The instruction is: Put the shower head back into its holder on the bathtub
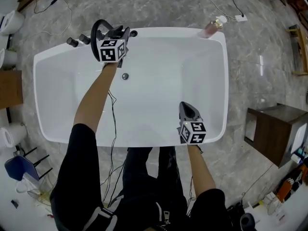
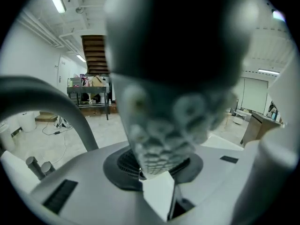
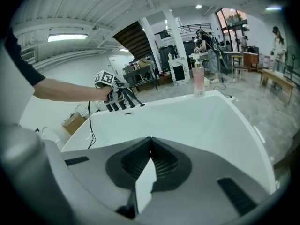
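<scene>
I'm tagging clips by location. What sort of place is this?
Probably a workshop or lab hall, not a home bathroom: the bathtub stands alone on an open floor, with loose cables nearby and a staircase and work tables beyond.

**No lettering you can read in any view**
The cubes (image 1: 111, 50) on your left hand-held gripper (image 1: 120, 32) and your right hand-held gripper (image 1: 186, 106) carry only black-and-white square marker patterns, with no letters or digits. Any print on the pink bottle (image 1: 211, 28), at the far right corner of the bathtub (image 1: 159, 31), is too small to make out.
</scene>
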`<control>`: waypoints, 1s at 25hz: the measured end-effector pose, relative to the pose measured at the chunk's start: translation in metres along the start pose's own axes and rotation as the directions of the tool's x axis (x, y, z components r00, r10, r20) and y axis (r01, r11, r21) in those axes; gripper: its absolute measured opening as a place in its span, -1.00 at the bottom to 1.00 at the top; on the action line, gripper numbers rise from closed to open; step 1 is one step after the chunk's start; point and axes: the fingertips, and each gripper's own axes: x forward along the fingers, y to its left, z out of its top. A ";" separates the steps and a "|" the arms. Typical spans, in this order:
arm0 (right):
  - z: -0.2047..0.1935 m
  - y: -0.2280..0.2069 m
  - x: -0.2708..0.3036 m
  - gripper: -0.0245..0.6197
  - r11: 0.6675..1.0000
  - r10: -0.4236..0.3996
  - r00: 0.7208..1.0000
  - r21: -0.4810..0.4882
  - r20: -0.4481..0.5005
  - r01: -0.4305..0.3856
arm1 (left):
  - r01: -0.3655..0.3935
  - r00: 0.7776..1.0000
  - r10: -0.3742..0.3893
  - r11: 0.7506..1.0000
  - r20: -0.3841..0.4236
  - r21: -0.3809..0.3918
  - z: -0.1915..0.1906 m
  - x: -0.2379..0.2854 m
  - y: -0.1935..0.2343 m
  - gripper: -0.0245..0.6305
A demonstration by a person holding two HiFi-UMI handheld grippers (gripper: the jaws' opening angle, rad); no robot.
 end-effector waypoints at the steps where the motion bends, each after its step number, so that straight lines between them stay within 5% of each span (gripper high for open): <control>1: -0.008 0.000 0.002 -0.90 1.000 0.002 1.000 0.011 -0.009 -0.002 | -0.005 1.000 0.005 1.000 -0.007 0.004 -0.004 0.005 0.003 -0.54; 14: -0.054 0.005 0.013 -0.90 0.998 0.017 0.998 0.058 -0.067 -0.013 | 0.003 0.996 0.006 0.995 -0.086 0.098 -0.043 0.065 0.011 -0.54; 25: -0.072 -0.001 0.011 -0.90 0.997 -0.002 0.995 0.079 -0.099 0.010 | -0.013 0.996 0.017 0.999 -0.089 0.043 -0.046 0.094 0.023 -0.54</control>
